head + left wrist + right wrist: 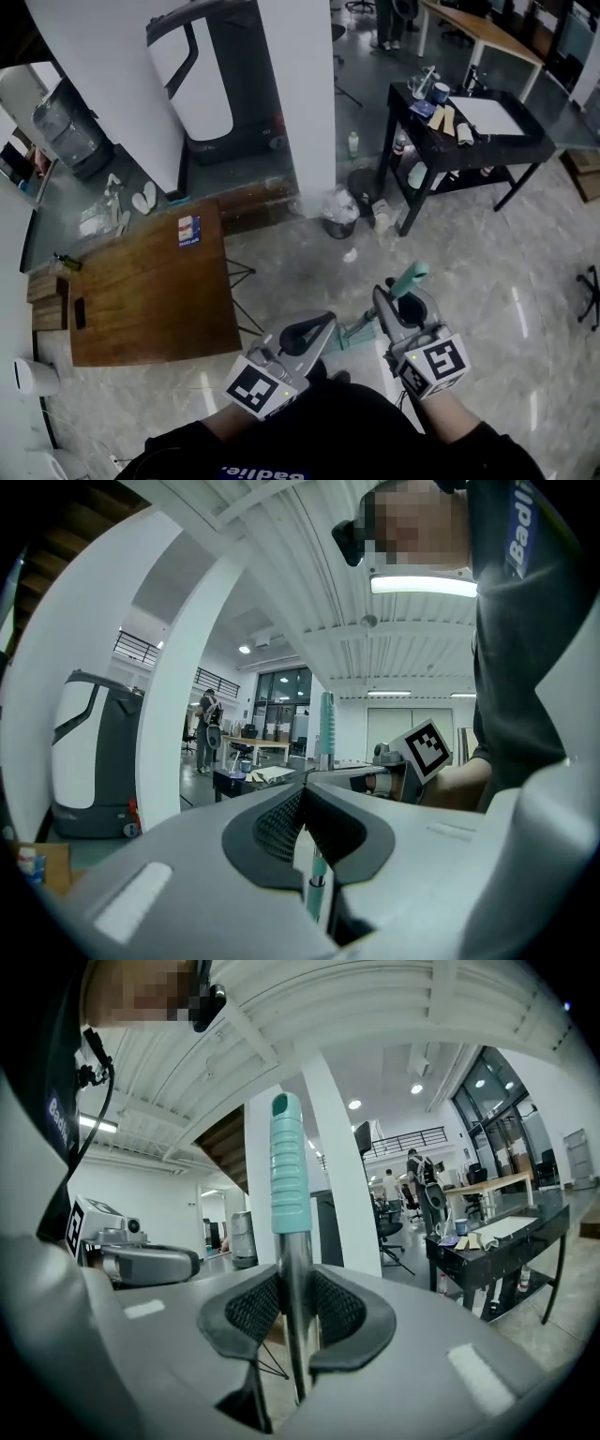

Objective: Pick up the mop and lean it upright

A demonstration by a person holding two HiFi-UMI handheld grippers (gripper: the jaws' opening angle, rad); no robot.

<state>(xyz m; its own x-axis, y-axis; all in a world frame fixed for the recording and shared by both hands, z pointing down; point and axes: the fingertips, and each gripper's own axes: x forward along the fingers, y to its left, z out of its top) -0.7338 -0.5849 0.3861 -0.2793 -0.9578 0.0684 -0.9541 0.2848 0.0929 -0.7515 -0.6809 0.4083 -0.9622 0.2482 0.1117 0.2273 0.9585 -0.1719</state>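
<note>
Where the glossy pale stone floor (497, 281) spreads out below the person, a wooden tabletop (141, 309) stands at the left. It carries a small blue-and-white pack (188, 230) and a flat dark object (80, 312). A white column (300, 84) rises beyond it, with a tall grey-and-white machine (211, 84) just beside the column. At the upper right a black tabletop (506, 141) bears a white board (492, 114), a blue cup (441, 92) and other things too small to name.

A small bin (339, 221) at the foot of the column holds a crumpled white liner; what else lies in it cannot be told. A large clear water jug (67, 127) stands at the far left.

The mop (411, 277) is in front of the person, above the floor, its shaft upright and its teal handle on top. The right gripper (296, 1312) is clamped on the metal shaft just below that handle. The left gripper (300, 803) has its jaws pressed together with nothing between the pads. The mop's shaft shows just beyond them, and whether it touches them cannot be told.
</note>
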